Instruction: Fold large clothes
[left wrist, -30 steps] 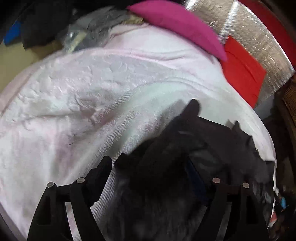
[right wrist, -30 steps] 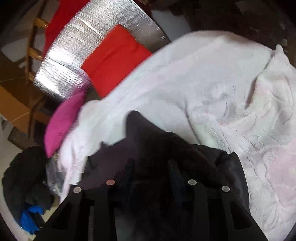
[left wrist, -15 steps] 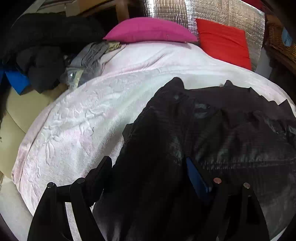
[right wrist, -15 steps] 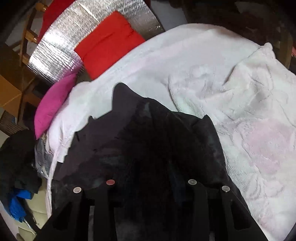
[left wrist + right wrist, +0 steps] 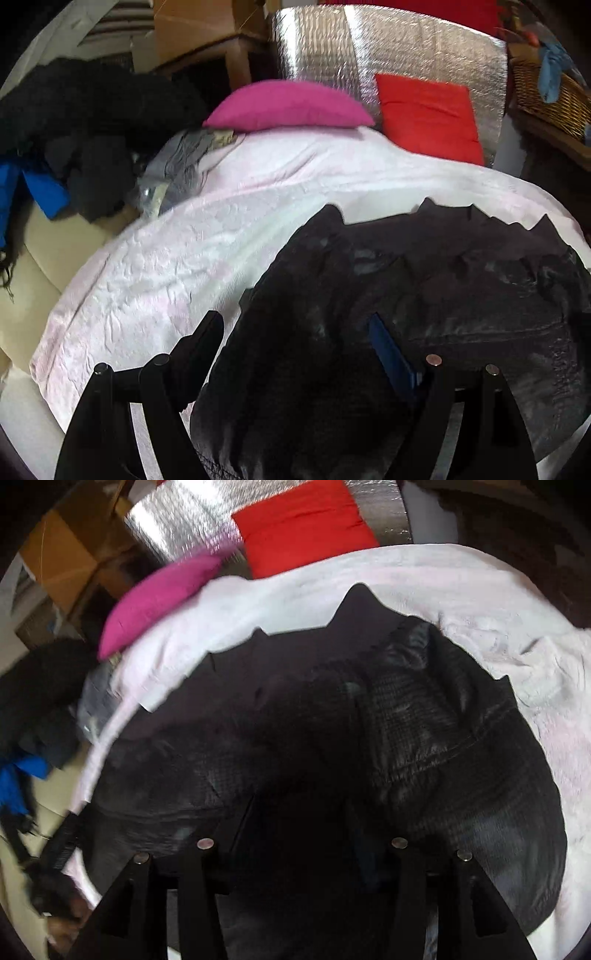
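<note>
A: Left gripper (image 5: pixel 295 332) first: its fingers stand wide apart, and the black garment (image 5: pixel 406 295) bunches up between them. One finger (image 5: pixel 207 332) shows bare against the pale blanket; the other shows a blue pad (image 5: pixel 391 350) with cloth lying against it. Whether it actually pinches the cloth, I cannot tell.

B: And the right gripper (image 5: pixel 299 830)?

A: Its fingers are also spread, with dark fabric filling the gap and hiding the tips. I cannot tell if it has a grip either.

B: Where does the garment lie?

A: Spread on the pink-white blanket (image 5: pixel 166 266), filling the left view from 6 o'clock up toward 3. In the right view the black garment (image 5: pixel 424 738) covers the centre and lower half, its jagged far edge toward 12 o'clock, blanket (image 5: pixel 480 602) showing beyond it.

B: Anything around it?

A: A magenta cushion (image 5: pixel 288 107) and a red cushion (image 5: pixel 428 114) at 12 o'clock against a silver foil sheet (image 5: pixel 388 44). A heap of dark clothes (image 5: pixel 85 122) sits at 10 o'clock, with something blue (image 5: pixel 44 188) beside it. A wicker basket (image 5: pixel 546 99) is at 2 o'clock.
</note>
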